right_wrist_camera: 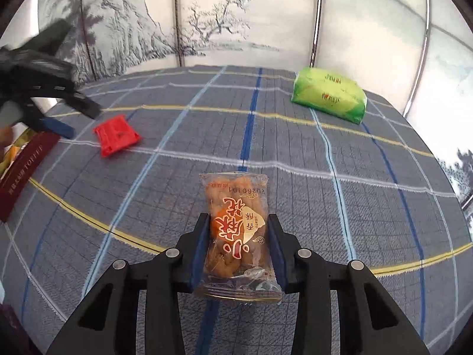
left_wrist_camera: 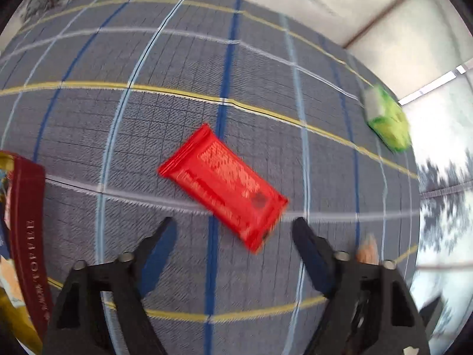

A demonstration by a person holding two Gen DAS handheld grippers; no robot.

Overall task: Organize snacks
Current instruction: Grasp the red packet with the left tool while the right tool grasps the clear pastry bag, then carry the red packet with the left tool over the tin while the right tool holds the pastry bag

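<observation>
- The step in hand looks like a two-handed pickup: the right hand-held gripper (right_wrist_camera: 239, 241) has its jaws closed on a clear fried-dough snack packet (right_wrist_camera: 236, 230), pinched at both long edges and held near the camera above the worktop (right_wrist_camera: 295, 159).
- The left hand-held gripper (left_wrist_camera: 235, 226) hovers with its jaws spread wide and nothing between them, just short of the red snack packet (left_wrist_camera: 223, 185), which lies flat and slantwise on the checked tablecloth (left_wrist_camera: 118, 118) at the left of the scene.
- Next, I judge, the left jaws must come down astride the red packet's near end and close across its narrow width.
- The red packet is a flat, glossy rectangle with crimped ends; the left view is motion-blurred, so its print is unreadable.
- The held packet is crinkly transparent film showing knobbly brown twists under a red-and-gold label.
- A green soft pack (right_wrist_camera: 329, 97), plump and pillow-like, sits far right, well apart.
- A maroon toffee box (right_wrist_camera: 22, 171), stiff and matte, lies at the left edge.
- The cloth is woven grey with blue, white and yellow stripes.
</observation>
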